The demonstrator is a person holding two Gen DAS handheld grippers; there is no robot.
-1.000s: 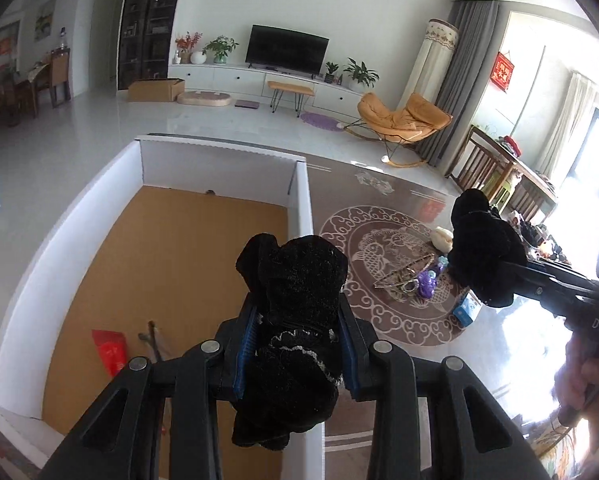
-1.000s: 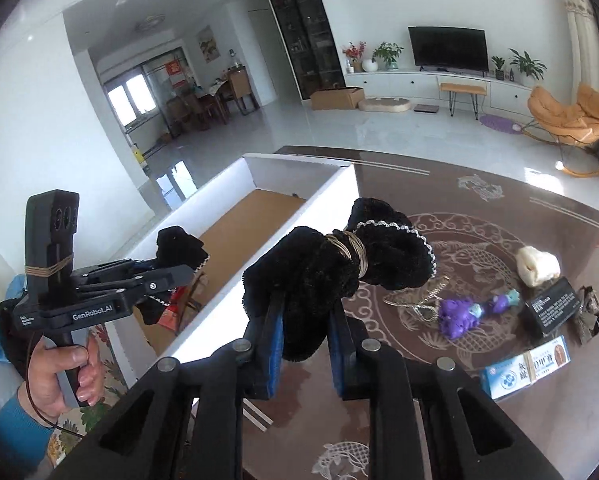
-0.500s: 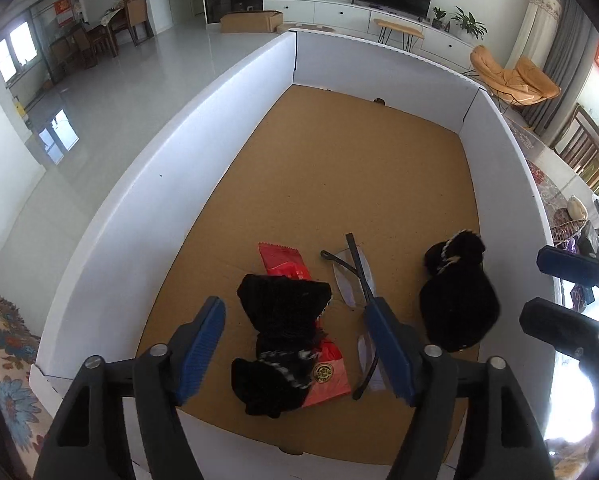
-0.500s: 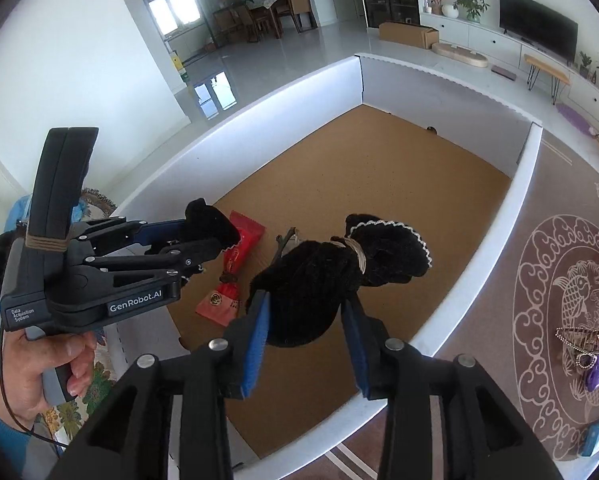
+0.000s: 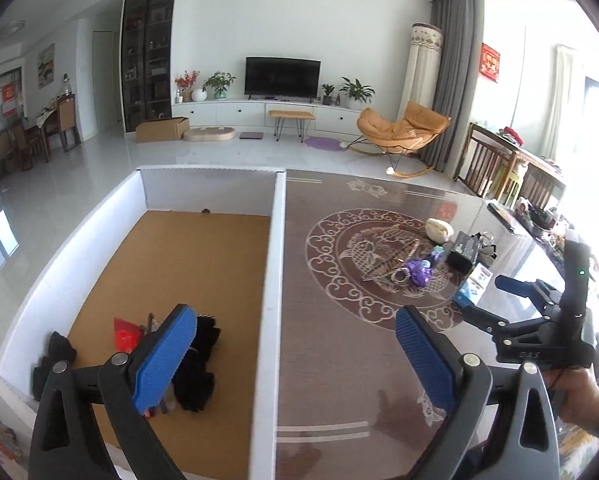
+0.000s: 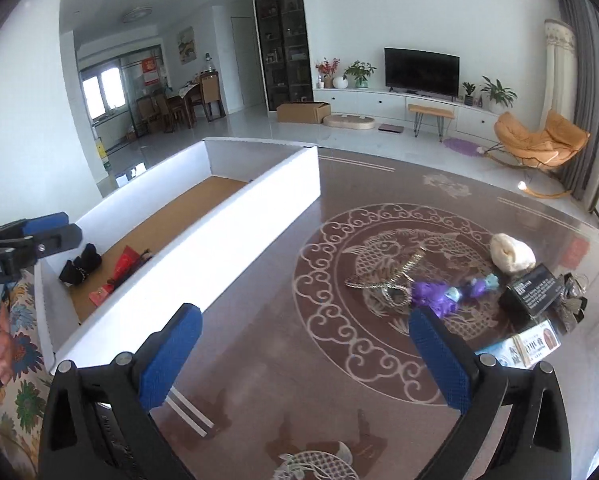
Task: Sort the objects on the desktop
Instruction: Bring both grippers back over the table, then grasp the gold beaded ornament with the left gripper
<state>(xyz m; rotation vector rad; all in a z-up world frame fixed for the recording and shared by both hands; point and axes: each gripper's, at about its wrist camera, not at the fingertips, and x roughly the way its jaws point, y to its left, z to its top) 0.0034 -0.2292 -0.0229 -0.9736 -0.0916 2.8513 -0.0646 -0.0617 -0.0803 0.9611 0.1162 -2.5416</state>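
A white-walled box [image 5: 274, 240] with a brown floor stands on the left of the table; it also shows in the right wrist view [image 6: 235, 236]. Inside lie two black scrunchies [image 5: 197, 364] [image 5: 51, 356], one also in the right wrist view [image 6: 81, 266], and a red packet [image 5: 125, 334]. My left gripper [image 5: 295, 344] is open and empty above the box's right wall. My right gripper [image 6: 305, 344] is open and empty over the table. Loose items remain on the table: a purple hair tie [image 6: 435, 294], a gold clip [image 6: 387, 278], a black box [image 6: 535, 290].
A cream lump [image 6: 511, 254], a blue and white packet [image 6: 527, 344] and binder clips [image 6: 573, 300] lie at the table's right. The right gripper shows in the left wrist view [image 5: 495, 300], the left gripper in the right wrist view [image 6: 39, 232].
Both grippers opened and dropped their black scrunchies into the box. Both have since pulled back and swung right, towards the table.
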